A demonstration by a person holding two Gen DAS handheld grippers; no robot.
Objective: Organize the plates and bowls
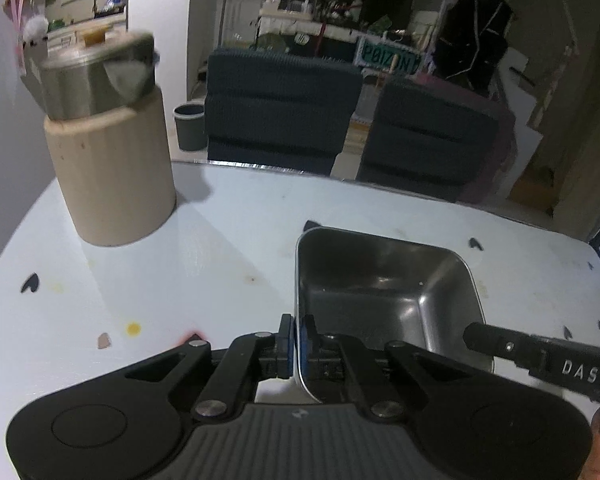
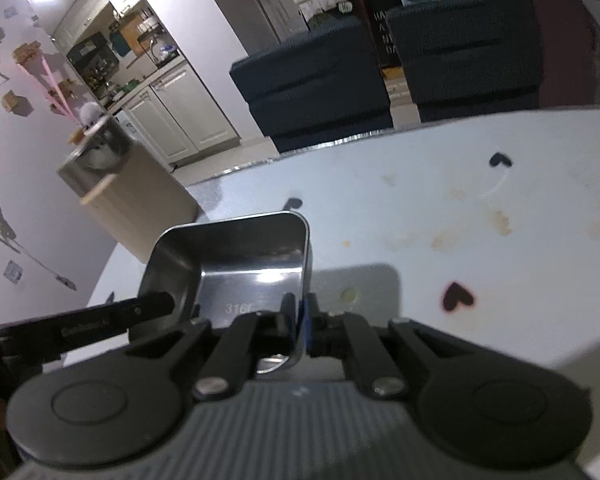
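While both grippers (image 1: 299,330) (image 2: 299,308) pinch opposite walls, steel bowl (image 1: 384,280) (image 2: 236,256) spans between.

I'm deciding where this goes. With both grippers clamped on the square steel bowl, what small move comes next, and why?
Probably carry the square steel bowl level toward the beige cylindrical holder: the left gripper and right gripper each pinch opposite walls.
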